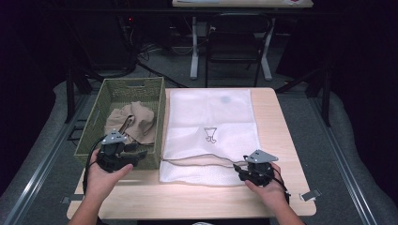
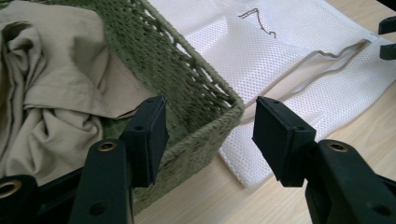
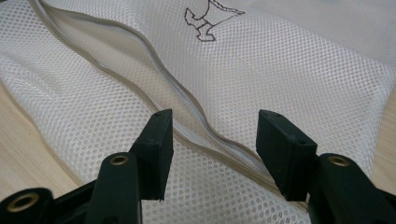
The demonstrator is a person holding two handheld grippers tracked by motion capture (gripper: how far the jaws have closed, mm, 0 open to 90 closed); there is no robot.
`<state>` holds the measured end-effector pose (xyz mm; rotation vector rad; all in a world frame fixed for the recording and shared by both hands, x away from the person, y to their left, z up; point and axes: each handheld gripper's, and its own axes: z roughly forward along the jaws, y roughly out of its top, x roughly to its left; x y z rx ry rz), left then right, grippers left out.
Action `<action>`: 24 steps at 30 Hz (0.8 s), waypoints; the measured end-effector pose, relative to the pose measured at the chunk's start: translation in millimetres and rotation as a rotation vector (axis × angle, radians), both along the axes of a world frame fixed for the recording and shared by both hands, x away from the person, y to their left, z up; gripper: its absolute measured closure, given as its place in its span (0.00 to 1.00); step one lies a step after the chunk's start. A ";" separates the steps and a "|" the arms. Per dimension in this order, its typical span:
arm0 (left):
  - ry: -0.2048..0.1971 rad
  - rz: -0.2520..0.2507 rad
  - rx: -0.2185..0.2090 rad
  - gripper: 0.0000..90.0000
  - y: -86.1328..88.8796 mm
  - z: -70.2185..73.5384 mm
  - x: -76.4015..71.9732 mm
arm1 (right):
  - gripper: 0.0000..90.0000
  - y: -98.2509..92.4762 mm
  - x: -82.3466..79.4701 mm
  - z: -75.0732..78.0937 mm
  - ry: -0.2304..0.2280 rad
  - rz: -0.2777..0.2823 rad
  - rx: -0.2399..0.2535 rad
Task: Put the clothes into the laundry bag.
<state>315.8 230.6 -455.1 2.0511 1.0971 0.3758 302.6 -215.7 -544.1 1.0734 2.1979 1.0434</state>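
left gripper: jaws apart, nothing between them; held over the near right corner of the basket, pointing toward the bag
left gripper, own view: basket corner and wall below the gap, no contact seen
right gripper: jaws apart, released; sits at the near right part of the bag, by its open zipper edge
right gripper, own view: zipper seam runs between the two jaws, pads not pressing on it; cannot tell if the tips touch the mesh
bag: white mesh laundry bag, flat on the surface, middle of it, just right of the basket; small dark stitched logo on top; zipper mouth near the front edge, gaping open
zipper: beige tape, wavy, parted, pale inner layer shows through the gap
basket: green woven, rectangular, left side of the surface, right wall touching or just beside the bag edge
cloth: beige garment, crumpled, lying inside the basket, mostly toward its middle
cloth, left gripper view: folds and a hem visible, apart from the jaws
surface: light wood tabletop, bare strip along the front
hands: one on each gripper, forearms come in from the bottom edge
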 end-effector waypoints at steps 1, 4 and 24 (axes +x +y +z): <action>-0.001 0.004 -0.001 0.50 1.6 0.2 0.3 | 0.51 -0.1 0.1 0.0 -0.002 -0.001 0.000; 0.003 0.013 0.003 0.50 5.6 1.5 1.2 | 0.51 -0.5 0.0 0.0 -0.001 -0.003 0.003; 0.010 0.111 -0.004 0.49 30.6 10.7 8.4 | 0.51 0.2 -1.8 2.4 -0.018 -0.003 0.008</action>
